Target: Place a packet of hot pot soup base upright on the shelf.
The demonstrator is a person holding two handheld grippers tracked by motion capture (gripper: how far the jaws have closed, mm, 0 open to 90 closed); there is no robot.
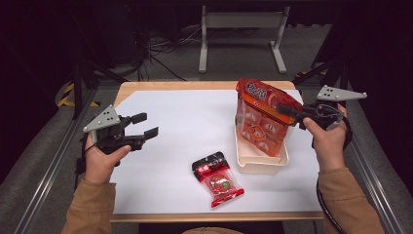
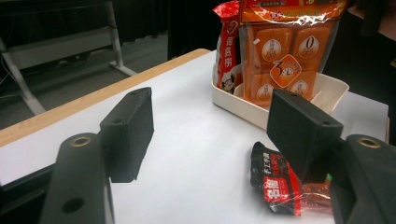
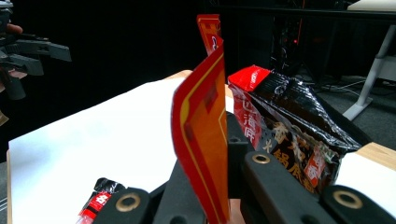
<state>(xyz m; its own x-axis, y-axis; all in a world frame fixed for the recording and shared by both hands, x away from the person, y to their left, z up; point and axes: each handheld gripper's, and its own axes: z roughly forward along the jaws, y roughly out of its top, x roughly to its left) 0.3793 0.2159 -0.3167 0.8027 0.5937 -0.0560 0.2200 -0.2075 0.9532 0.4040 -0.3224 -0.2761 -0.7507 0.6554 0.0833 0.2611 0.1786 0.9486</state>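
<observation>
Dark floor, cables and a white metal stand frame the bench, its wooden top under a white sheet. At three o'clock on the sheet a cream tray holds an orange snack bag standing upright — the right claw is pressed together on the bag's top edge, the foil pinched flat between its black pads, as the right gripper view shows. A black-and-red bag stands in the tray just beside it. At nine o'clock the left claw hangs above the sheet, spread with nothing between its pads. A small red packet lies flat at six o'clock — near the tray, apart from both claws.
</observation>
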